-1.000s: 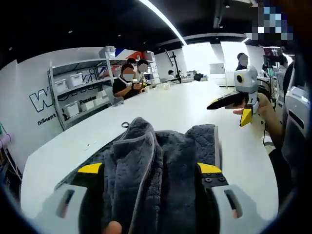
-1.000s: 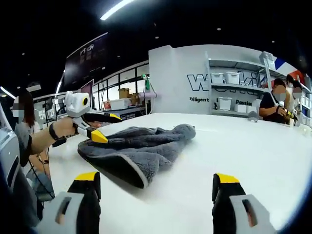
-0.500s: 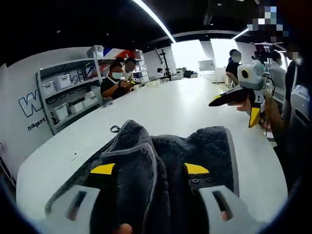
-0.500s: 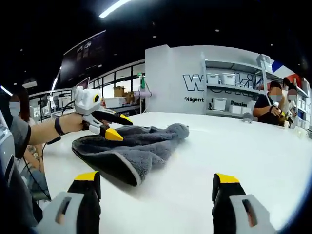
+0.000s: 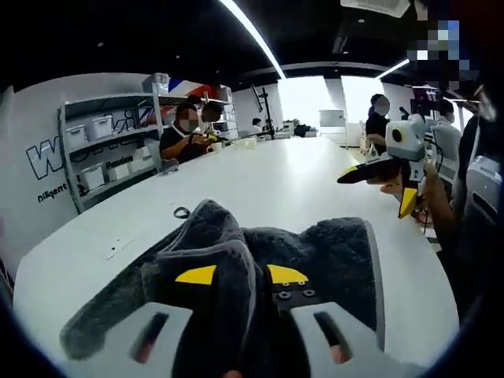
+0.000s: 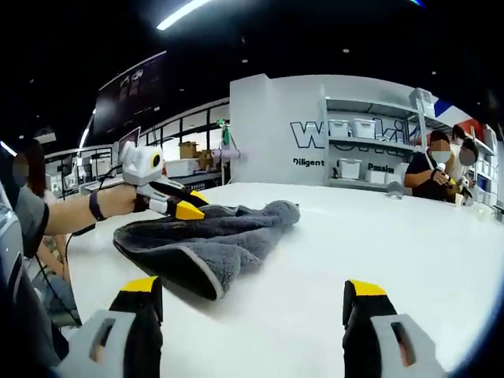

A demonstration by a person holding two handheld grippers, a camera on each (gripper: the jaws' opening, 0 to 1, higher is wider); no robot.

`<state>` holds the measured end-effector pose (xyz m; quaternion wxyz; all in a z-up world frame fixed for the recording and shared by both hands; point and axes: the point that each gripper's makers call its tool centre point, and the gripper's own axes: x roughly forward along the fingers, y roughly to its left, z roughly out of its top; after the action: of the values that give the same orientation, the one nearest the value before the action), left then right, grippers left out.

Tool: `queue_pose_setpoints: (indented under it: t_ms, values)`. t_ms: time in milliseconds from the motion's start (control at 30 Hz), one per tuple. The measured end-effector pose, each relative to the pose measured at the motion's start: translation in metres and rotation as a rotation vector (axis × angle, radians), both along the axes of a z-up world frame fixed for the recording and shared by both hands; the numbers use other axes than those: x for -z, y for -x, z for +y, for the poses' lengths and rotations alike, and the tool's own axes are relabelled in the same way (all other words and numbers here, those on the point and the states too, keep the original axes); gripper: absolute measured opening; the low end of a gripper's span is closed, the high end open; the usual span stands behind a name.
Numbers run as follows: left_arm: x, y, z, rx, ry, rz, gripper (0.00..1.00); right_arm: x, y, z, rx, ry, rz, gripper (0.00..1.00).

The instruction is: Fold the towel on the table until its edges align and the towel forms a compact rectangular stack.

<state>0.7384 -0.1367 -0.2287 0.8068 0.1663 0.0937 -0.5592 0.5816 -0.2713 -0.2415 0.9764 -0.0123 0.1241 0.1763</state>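
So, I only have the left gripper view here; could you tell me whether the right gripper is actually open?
Observer: Yes. In the right gripper view the right gripper stands wide open, with bare white table between its tips.
Operator: Thanks. Is it touching the towel?
Observer: No, the towel lies ahead of it and to its left, apart from both tips.
Operator: And how does my left gripper look from over there?
Observer: The left gripper is down at the towel's far edge, its yellow tips close together on the fabric.
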Motion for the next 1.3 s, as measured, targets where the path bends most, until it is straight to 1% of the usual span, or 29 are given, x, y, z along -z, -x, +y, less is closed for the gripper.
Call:
queue_pose_setpoints:
  t_ms: [100,200,333,600,733,800,867,967,1033,1100,1133,1200,1300]
  values:
    - [-0.001,0.003,-0.003,0.018,-0.003,0.001,0.19,0.000,0.001,0.001,-0.003,-0.006,-0.002,0.99]
    - [-0.004,0.004,-0.005,0.028,-0.003,-0.012,0.14,-0.001,0.002,0.000,-0.002,-0.008,-0.005,0.99]
    - [-0.006,0.003,-0.007,0.026,-0.001,-0.016,0.12,-0.002,0.003,-0.003,0.004,-0.008,-0.007,0.99]
    - [-0.002,-0.003,-0.008,0.013,-0.020,-0.010,0.10,0.001,0.003,-0.004,0.006,-0.007,0.003,0.99]
    - [-0.002,-0.007,-0.006,-0.003,-0.020,-0.006,0.06,0.000,0.002,-0.003,0.002,0.000,0.003,0.99]
    - [-0.005,-0.011,-0.003,-0.020,-0.015,-0.009,0.05,0.000,0.001,-0.004,0.002,0.001,0.003,0.99]
    - [-0.010,-0.017,0.000,-0.039,-0.004,-0.026,0.04,0.001,0.000,-0.004,0.004,-0.004,0.005,0.99]
    - [-0.020,-0.028,0.007,-0.084,0.029,-0.035,0.04,0.003,-0.001,-0.005,0.004,-0.003,0.013,0.99]
    - [-0.029,-0.039,0.017,-0.127,0.049,-0.049,0.04,0.003,-0.001,-0.005,0.002,-0.004,0.014,0.99]
    - [-0.037,-0.048,0.026,-0.171,0.075,-0.044,0.04,0.002,-0.001,-0.005,0.001,-0.006,0.012,0.99]
    - [-0.038,-0.049,0.028,-0.176,0.079,-0.043,0.04,0.001,-0.001,-0.005,0.001,-0.006,0.012,0.99]
    - [-0.047,-0.059,0.040,-0.220,0.107,-0.033,0.04,0.001,-0.001,-0.004,-0.001,-0.005,0.011,0.99]
    - [-0.055,-0.070,0.054,-0.270,0.114,-0.050,0.04,0.001,-0.002,-0.003,-0.006,-0.009,0.011,0.99]
